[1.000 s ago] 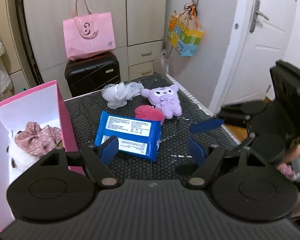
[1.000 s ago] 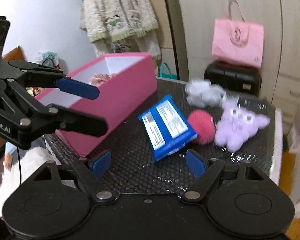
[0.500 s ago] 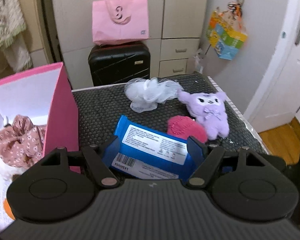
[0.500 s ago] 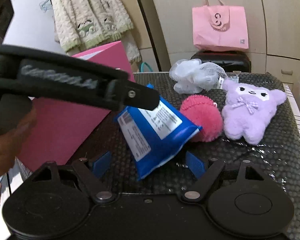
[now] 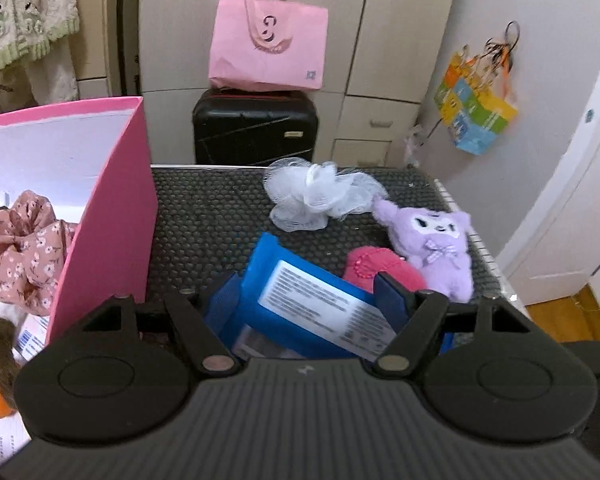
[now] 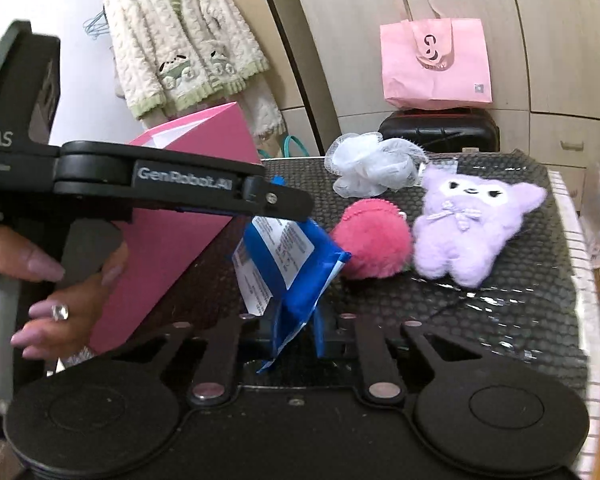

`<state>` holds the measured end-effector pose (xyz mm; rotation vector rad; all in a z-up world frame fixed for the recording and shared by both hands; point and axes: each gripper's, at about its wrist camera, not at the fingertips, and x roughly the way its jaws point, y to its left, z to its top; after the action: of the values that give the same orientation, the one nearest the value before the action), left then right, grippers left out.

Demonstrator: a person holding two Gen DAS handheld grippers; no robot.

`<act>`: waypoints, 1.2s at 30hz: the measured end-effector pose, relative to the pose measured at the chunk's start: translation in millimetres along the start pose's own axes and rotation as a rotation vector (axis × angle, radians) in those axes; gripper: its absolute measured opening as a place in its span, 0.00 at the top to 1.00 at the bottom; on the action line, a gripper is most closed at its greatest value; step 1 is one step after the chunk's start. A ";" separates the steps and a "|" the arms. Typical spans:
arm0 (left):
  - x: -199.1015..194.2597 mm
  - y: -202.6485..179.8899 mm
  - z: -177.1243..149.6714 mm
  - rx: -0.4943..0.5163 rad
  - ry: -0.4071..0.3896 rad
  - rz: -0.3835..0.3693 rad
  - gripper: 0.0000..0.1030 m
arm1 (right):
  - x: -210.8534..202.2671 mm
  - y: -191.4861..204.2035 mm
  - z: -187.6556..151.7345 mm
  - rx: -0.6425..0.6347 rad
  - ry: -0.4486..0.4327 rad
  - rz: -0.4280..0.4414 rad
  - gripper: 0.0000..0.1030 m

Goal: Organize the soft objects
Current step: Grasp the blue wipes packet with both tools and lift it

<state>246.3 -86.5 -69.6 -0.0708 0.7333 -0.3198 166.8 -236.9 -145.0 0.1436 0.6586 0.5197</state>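
A blue tissue pack [image 5: 312, 304] lies tilted on the black mat, between the open jaws of my left gripper [image 5: 308, 296], whose fingers flank it without clear contact. My right gripper [image 6: 296, 328] is shut on the pack's near end [image 6: 288, 280]. A pink fuzzy ball [image 5: 380, 268] [image 6: 372, 240], a purple plush toy [image 5: 440, 252] [image 6: 468, 228] and a white mesh puff [image 5: 320, 196] [image 6: 372, 168] lie behind the pack. A pink box [image 5: 112, 216] [image 6: 192, 216] stands left with a floral scrunchie [image 5: 16, 248] inside.
A black suitcase [image 5: 256, 128] with a pink bag [image 5: 268, 52] stands behind the mat [image 5: 212, 216]. The mat's right edge [image 6: 588, 280] drops off toward a door. The left gripper's arm [image 6: 160, 188] crosses the right wrist view.
My left gripper moved forward around the blue pack. My right gripper closed on the pack's near end, and the pack now stands tilted.
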 end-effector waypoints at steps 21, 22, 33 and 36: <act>29.7 3.6 -24.2 -0.123 0.039 -0.138 0.44 | -7.2 -44.0 -7.6 0.118 0.003 -0.032 0.68; 27.0 1.8 -25.8 -0.109 0.040 -0.138 0.46 | -5.8 -43.6 -6.7 0.122 0.001 -0.030 0.67; -8.4 -11.2 -45.9 -0.060 0.082 -0.184 0.57 | -13.6 -18.0 -5.0 0.028 -0.004 -0.129 0.46; -21.1 -14.1 -50.5 -0.041 0.080 -0.194 0.57 | -20.8 -7.9 -7.3 0.004 0.002 -0.141 0.41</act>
<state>194.1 -90.9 -91.0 -0.1689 0.8147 -0.4950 151.6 -254.5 -141.7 0.0992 0.6668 0.3833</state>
